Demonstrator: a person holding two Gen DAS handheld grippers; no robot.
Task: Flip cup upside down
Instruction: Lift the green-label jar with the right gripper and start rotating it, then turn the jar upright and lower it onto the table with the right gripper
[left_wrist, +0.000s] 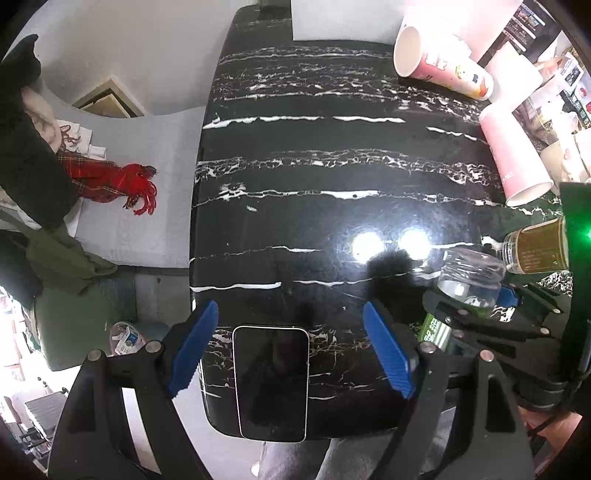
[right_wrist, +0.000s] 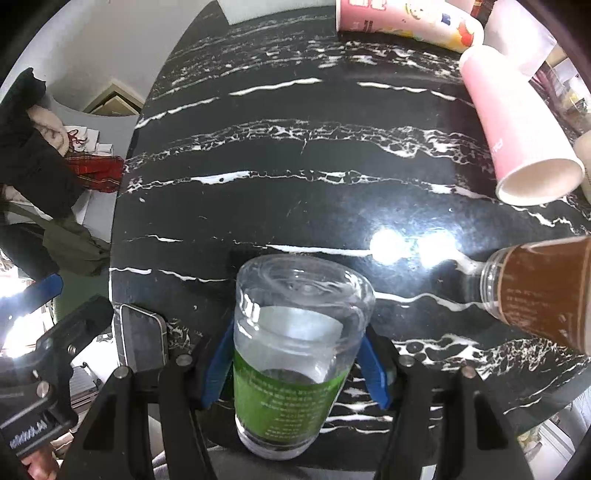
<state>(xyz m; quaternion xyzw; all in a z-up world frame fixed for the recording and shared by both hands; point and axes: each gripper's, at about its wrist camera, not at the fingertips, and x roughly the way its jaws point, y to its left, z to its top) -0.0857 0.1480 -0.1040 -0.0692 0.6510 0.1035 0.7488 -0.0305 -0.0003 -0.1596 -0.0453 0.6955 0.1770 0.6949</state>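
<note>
Right gripper (right_wrist: 295, 369) is clamped on the clear cup (right_wrist: 295, 350), blue pads on its sides just above the green label, near the table's (right_wrist: 295, 147) front edge. Cup looks rigid, light, empty, smooth and likely slippery, so a mid-body hold suits the flip. Left gripper (left_wrist: 291, 350) has fingers apart, holding nothing, over the phone (left_wrist: 272, 382) at the front edge.
</note>
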